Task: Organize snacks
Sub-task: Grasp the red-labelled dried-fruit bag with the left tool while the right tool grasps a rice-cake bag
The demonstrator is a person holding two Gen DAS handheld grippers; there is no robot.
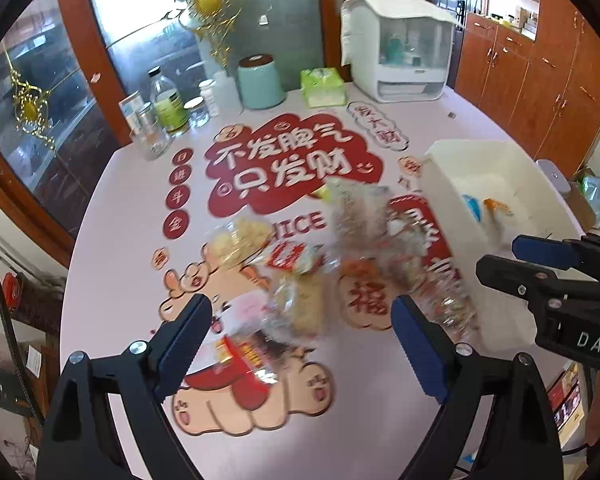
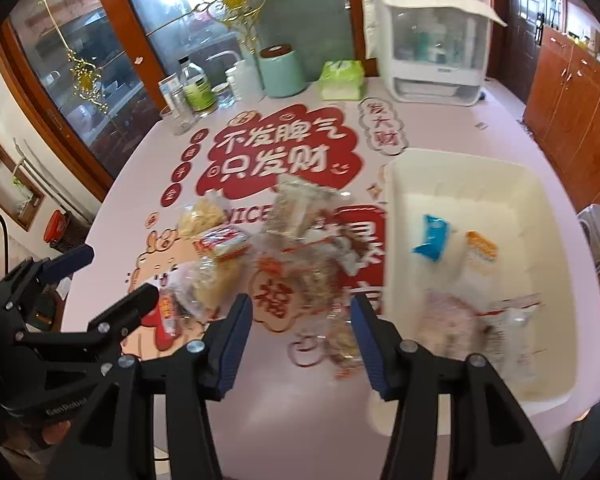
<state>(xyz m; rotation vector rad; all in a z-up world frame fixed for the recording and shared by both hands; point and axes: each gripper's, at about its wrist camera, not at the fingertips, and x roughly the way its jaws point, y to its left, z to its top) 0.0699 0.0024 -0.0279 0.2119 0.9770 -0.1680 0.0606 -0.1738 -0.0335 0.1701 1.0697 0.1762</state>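
Both claws [image 1: 302, 340] [image 2: 302, 334] spread, empty — above snack pile [image 1: 300, 264], white bin's rim [image 2: 388, 240] just beside.

Snack packets [image 2: 284, 256] crowd surface [image 2: 440, 120] centre, beside white bin [image 2: 392, 208]; jars [image 2: 188, 96] and white cabinet [image 2: 432, 52] line far edge; near strip bare.

The left gripper [image 1: 302, 334] hung tilted downward, jaws wide apart and empty; the right gripper [image 2: 302, 338] likewise, jaws narrower, nothing between.
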